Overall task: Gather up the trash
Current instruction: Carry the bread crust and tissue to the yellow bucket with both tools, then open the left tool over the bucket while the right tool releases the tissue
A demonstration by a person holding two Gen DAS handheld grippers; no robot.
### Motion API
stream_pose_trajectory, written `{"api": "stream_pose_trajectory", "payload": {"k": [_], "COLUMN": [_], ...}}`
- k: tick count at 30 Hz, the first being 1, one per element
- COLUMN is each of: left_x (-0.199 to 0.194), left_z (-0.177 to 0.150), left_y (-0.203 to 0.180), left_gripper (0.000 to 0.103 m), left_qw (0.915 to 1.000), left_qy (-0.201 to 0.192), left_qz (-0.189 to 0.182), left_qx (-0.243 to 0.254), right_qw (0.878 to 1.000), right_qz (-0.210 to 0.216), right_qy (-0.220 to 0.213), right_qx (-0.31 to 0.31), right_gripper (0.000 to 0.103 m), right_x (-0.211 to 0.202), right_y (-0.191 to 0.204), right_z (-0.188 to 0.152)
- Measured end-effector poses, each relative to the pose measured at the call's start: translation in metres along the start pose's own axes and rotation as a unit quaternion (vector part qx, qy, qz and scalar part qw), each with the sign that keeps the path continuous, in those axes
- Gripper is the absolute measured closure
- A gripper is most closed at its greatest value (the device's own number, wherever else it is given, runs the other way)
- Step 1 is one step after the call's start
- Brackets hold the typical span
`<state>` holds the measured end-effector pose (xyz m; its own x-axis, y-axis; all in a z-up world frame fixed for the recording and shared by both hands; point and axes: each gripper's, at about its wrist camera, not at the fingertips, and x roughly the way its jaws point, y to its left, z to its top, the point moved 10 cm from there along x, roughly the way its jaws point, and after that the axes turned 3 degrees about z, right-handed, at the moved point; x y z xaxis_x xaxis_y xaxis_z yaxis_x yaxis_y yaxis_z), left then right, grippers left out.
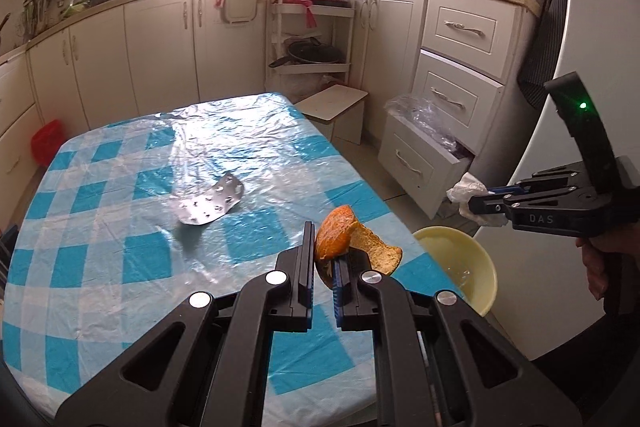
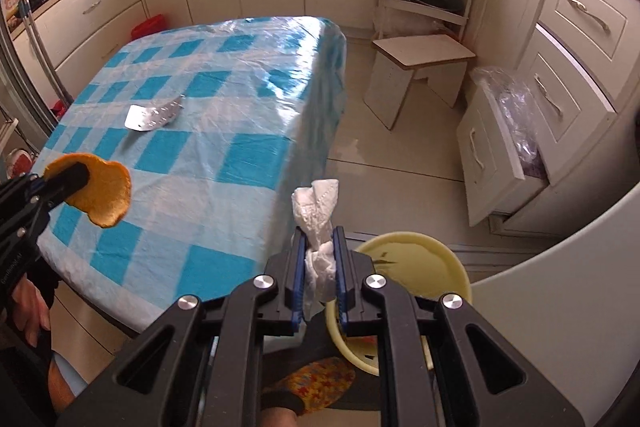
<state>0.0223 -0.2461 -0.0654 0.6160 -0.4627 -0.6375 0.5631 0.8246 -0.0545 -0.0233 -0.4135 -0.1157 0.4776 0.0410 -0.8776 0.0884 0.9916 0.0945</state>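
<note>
The left gripper [image 1: 322, 247] pinched an orange peel [image 1: 340, 235] above the table [image 1: 120, 187] edge, the peel's length running sideways; the right gripper [image 2: 318, 247] pinched a tissue [image 2: 316, 203] pointing forward, above the yellow bin [image 2: 420, 259] beside the table

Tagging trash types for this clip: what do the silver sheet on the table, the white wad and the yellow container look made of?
Silver curled sheet: likely foil-backed pill blister, shiny with punched dimples. White crumpled wad: soft paper tissue, matte and creased. Pale yellow round bin: probably plastic, smooth with a slight gloss.
</note>
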Motion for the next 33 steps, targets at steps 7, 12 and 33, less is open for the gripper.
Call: {"api": "stream_pose_trajectory", "payload": {"k": [7,12,33], "left_x": [0.02,0.037,0.108], "left_z": [0.009,0.006,-0.021], "left_y": [-0.06,-0.091,-0.185], "left_gripper": [0.096,0.096,0.096], "left_qw": [0.999,0.9978,0.9876], "left_qy": [0.008,0.029,0.132], "left_qz": [-0.036,-0.051,-0.076], "left_qx": [0.025,0.03,0.039], "right_qw": [0.997,0.993,0.976], "right_qz": [-0.011,-0.017,-0.056], "right_qy": [0.043,0.071,0.018], "right_qx": [0.066,0.097,0.211], "right_gripper": [0.089,0.088,0.049], "right_x": [0.023,0.036,0.023], "right_y": [-0.042,-0.064,-0.142], "right_z": [-0.021,-0.035,-0.024]}}
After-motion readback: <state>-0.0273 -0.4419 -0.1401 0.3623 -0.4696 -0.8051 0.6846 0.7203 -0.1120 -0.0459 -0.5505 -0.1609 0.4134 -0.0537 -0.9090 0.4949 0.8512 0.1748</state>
